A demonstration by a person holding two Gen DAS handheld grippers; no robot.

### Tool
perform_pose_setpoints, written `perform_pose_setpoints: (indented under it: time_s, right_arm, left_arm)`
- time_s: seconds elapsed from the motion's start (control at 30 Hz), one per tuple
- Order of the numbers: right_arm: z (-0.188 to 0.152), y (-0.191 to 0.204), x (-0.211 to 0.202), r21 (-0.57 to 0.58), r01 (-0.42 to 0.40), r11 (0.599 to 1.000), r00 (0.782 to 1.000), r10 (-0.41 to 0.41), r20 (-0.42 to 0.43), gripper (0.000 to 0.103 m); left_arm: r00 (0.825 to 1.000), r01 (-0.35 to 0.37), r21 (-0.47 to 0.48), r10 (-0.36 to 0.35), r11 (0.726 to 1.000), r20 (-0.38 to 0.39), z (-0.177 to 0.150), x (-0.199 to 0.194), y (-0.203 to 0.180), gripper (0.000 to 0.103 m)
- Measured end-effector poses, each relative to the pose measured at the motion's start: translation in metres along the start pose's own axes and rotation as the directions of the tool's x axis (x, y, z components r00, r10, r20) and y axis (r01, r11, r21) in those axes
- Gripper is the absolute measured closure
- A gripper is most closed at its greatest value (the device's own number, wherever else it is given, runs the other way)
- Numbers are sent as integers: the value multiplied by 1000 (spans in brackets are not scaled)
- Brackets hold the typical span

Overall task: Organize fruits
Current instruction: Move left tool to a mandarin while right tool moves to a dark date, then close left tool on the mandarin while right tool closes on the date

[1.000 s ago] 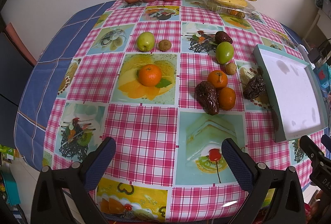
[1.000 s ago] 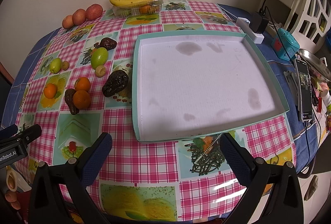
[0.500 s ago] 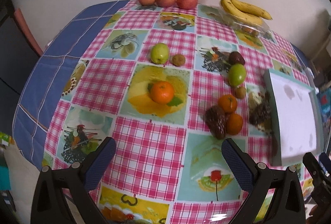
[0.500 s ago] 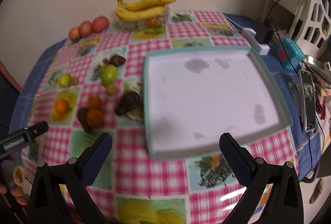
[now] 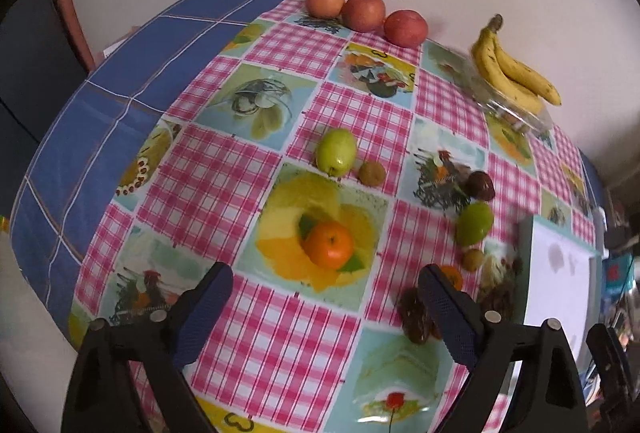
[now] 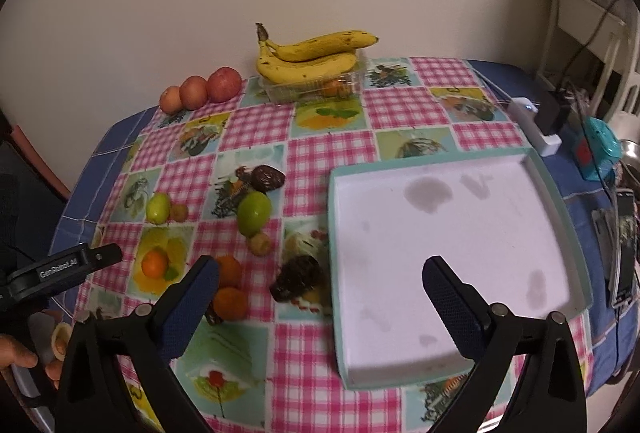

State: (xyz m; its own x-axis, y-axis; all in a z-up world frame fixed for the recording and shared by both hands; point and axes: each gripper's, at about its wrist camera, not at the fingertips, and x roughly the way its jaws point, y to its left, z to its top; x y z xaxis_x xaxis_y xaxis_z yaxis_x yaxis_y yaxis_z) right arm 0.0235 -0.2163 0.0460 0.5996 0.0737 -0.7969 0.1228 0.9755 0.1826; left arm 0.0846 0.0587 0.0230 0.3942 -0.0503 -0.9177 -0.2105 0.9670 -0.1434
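Both grippers have swung leftward — left gripper (image 5: pixel 324 305) now frames the lone orange (image 5: pixel 329 245), jaws spread, seemingly for a grasp; right gripper (image 6: pixel 320 297) hangs open and empty; tray (image 6: pixel 560 201), bare, waits by the bench's right edge.

- Tablecloth (image 5: pixel 256 317): pink-and-white gingham squares alternating with printed fruit and dessert pictures on pale teal; border dark blue with thin pale grid lines.
- Tray (image 6: pixel 560 201): teal rim, white floor with grey blotches.
- Bananas (image 6: pixel 316 53): yellow, brown-speckled.
- Three apples (image 5: pixel 364 11): red-orange.
- Lone orange (image 5: pixel 329 245): bright orange.
- Two round fruits (image 5: pixel 336 152): light green.
- Gripper pads (image 5: pixel 208 307): dark blue, dimpled; frames black.
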Motion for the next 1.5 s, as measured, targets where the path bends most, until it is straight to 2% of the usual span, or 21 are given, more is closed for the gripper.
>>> perform_pose_setpoints:
  time_s: [0.07, 0.2, 0.3, 0.4, 0.5, 0.6, 0.63, 0.7, 0.83, 1.0, 1.1, 1.17, 1.4, 1.5]
  right_arm:
    - [4, 4, 4, -12, -10, 1000, 1000, 10, -9, 14]
    - [12, 11, 18, -21, -38, 999, 999, 38, -35, 17]
    - [15, 14, 35, -31, -35, 999, 997, 33, -73, 26]
    - [13, 12, 52, -26, -31, 999, 993, 28, -114, 29]
    - [7, 11, 70, -27, -37, 999, 986, 32, -164, 42]
    - [1, 9, 82, -7, -57, 998, 978, 55, -203, 50]
    - [-1, 9, 83, -1, -63, 998, 975, 62, -212, 52]
    - [-4, 12, 87, -1, -74, 997, 972, 72, -224, 56]
    - [-7, 18, 92, -13, -85, 996, 968, 79, -238, 57]
    - [-13, 16, 101, -3, -68, 998, 963, 65, -260, 57]
    - [-14, 17, 105, 7, -58, 998, 962, 58, -265, 57]
    - [-14, 18, 107, 5, -51, 999, 964, 51, -260, 57]
    - [-19, 20, 116, 9, -26, 1000, 962, 28, -272, 58]
    - [-21, 20, 120, 5, -12, 1000, 959, 12, -283, 67]
  left_arm:
    - [1000, -2, -3, 2, 1000, -3, 7, 5, -1, 10]
    - [1000, -3, -14, 3, 1000, -14, 17, 16, -1, 12]
    - [1000, -13, -19, 12, 1000, -28, 21, 27, -1, 12]
    - [998, -27, -12, 27, 1000, -50, 24, 40, -3, 12]
    - [997, -38, -7, 37, 999, -73, 23, 53, -4, 13]
    - [994, -43, 12, 44, 999, -96, 21, 64, -8, 14]
    - [994, -41, 16, 42, 999, -104, 20, 67, -9, 15]
    - [992, -37, 23, 39, 999, -118, 19, 72, -11, 25]
    - [991, -44, 22, 46, 999, -128, 18, 77, -8, 27]
    - [989, -34, -9, 32, 999, -142, 18, 83, 3, 49]
    - [987, -15, -30, 10, 999, -159, 17, 89, 8, 53]
    - [987, 6, -43, -13, 999, -163, 17, 90, 9, 60]
    - [987, 7, -49, -15, 999, -159, 15, 89, 7, 61]
    - [988, 4, -54, -12, 999, -155, 16, 89, 6, 61]
